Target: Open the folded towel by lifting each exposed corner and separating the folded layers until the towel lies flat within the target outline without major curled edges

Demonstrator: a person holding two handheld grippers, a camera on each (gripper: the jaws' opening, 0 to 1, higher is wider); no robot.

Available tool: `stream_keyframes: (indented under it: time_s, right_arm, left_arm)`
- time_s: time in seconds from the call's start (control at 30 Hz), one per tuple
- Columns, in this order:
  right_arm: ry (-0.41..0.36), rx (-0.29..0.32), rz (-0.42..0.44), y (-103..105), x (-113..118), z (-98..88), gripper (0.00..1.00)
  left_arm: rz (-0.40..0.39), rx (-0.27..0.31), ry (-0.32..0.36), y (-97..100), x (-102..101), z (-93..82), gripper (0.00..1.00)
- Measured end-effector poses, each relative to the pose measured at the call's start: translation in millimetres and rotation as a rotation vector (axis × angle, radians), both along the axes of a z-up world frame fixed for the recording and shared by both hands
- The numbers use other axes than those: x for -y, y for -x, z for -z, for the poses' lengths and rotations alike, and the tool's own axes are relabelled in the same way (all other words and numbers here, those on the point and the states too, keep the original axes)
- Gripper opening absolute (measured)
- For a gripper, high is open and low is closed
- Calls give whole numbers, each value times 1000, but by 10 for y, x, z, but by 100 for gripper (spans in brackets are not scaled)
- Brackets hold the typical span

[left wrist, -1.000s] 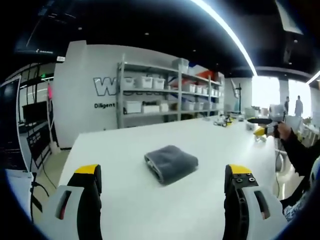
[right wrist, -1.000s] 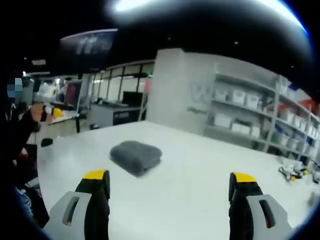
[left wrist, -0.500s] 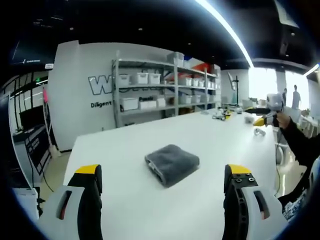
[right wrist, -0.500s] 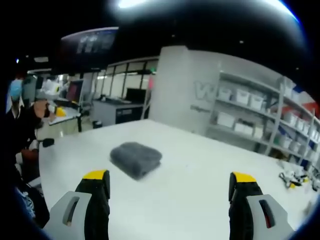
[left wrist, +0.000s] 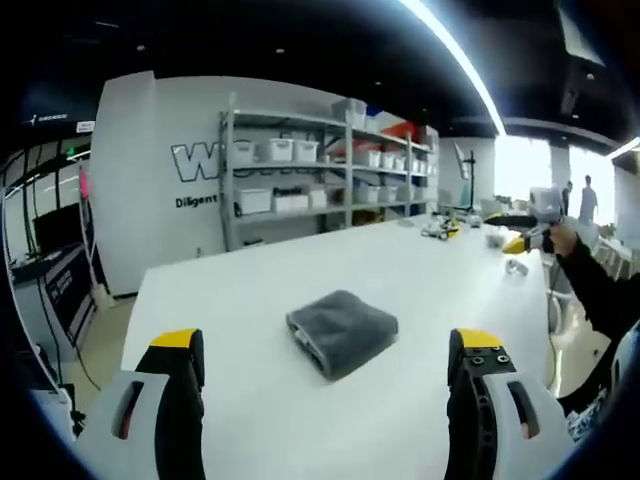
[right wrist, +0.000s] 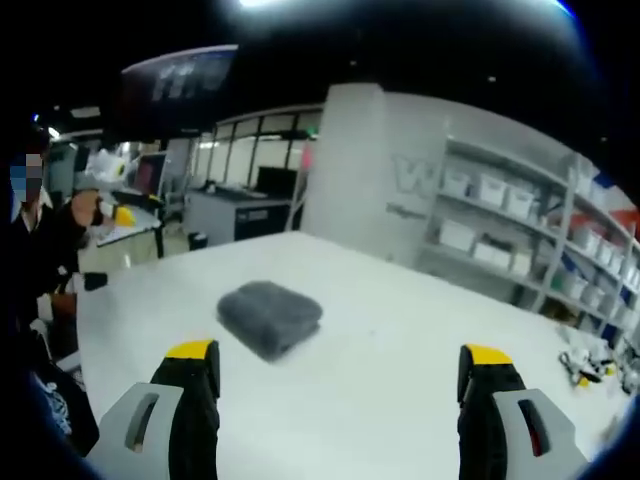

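Observation:
A grey towel [left wrist: 342, 329], folded into a thick square, lies on the white table [left wrist: 250, 290]. My left gripper [left wrist: 325, 350] stands open just short of it, its yellow-tipped jaws on either side of the towel in the view. In the right gripper view the same folded towel [right wrist: 270, 317] lies ahead and to the left. My right gripper [right wrist: 340, 360] is open too, with nothing between its jaws. The other gripper [left wrist: 525, 240] shows at the right of the left gripper view, held in a person's hand.
Metal shelving [left wrist: 330, 185] with white bins stands beyond the table's far edge. Small items [left wrist: 445, 228] sit at the table's far right corner. A person's dark sleeve [left wrist: 600, 290] reaches in from the right. Desks and glass partitions [right wrist: 230, 200] lie behind the table.
Both cameras have drifted slightly, so the background has shifted. The towel lies as before and both grippers stay open.

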State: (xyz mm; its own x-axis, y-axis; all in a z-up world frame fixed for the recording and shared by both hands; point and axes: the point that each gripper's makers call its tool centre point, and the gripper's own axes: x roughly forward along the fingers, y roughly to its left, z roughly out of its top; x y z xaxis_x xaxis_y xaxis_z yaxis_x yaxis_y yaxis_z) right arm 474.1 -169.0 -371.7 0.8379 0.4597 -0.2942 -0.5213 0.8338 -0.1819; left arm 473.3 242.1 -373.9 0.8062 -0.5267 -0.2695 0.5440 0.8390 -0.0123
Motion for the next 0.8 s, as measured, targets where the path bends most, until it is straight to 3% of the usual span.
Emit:
stream_keyframes:
  time_s: [0.17,0.43,0.8]
  right_arm:
    - [12,-7,7,-142,27,-43,100]
    - [2,-31,-6,-278,9,-56,100]
    - [29,-28,-14,-319,-17,-156,100]
  left_arm:
    - [21,-15,10,-76,40,-30,99]
    - [34,-15,-30,-166,44,-60,99]
    - [24,-33,-24,-267,65,-166,99]
